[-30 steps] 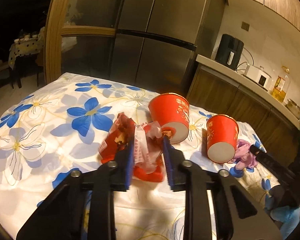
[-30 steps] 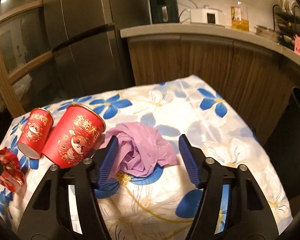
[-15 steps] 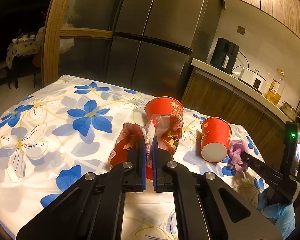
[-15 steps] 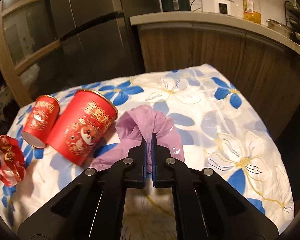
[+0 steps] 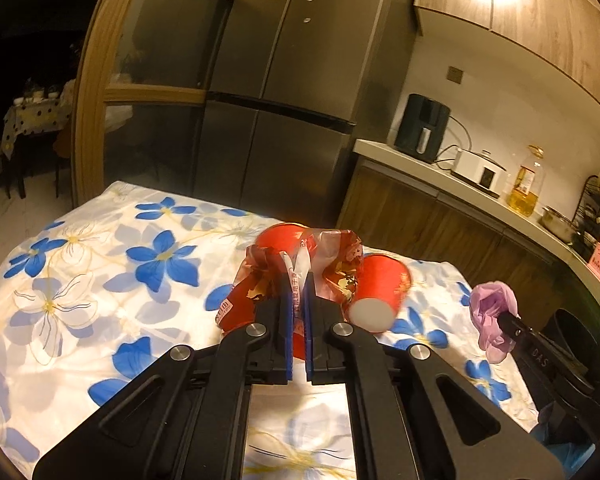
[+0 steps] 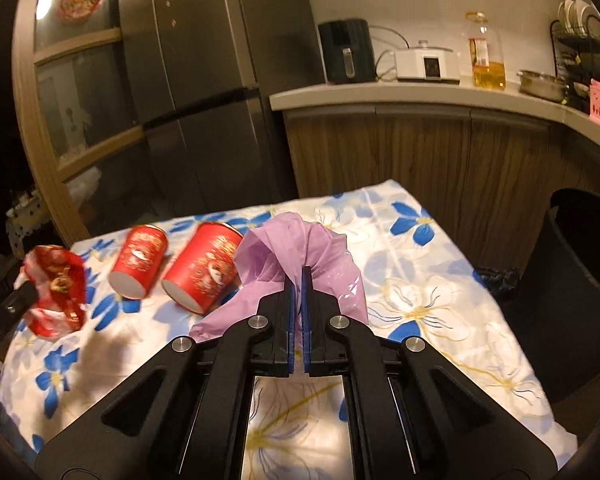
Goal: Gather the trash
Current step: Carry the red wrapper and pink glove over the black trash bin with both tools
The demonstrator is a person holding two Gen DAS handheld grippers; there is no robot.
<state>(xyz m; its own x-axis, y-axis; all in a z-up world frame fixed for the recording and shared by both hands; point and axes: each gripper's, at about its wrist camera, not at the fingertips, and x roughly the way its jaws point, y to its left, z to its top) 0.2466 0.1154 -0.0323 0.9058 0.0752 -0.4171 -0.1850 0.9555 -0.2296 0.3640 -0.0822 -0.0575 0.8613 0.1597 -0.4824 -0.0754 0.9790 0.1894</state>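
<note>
My left gripper [image 5: 298, 280] is shut on a crumpled red snack wrapper [image 5: 256, 292], lifted off the flowered tablecloth [image 5: 100, 280]. The right wrist view shows that wrapper [image 6: 56, 288] hanging at the far left. My right gripper [image 6: 299, 276] is shut on a purple plastic bag [image 6: 300, 248], also raised above the cloth; the left wrist view catches the bag [image 5: 494, 312] at the right. Two red paper cups lie on their sides between the grippers: one [image 6: 138, 262] to the left, one [image 6: 202, 268] next to the purple bag. The wrapper partly hides both cups in the left wrist view.
A black bin [image 6: 576, 300] stands off the table's right edge. Behind the table are a steel fridge [image 5: 292, 100] and a wooden counter [image 6: 420, 96] with an air fryer, a cooker and an oil bottle [image 6: 486, 60]. A dish rack [image 6: 584, 40] sits at the far right.
Both grippers closed, the left on the red wrapper and the right on the purple bag. Both then rose and drew back, lifting their loads off the cloth.
</note>
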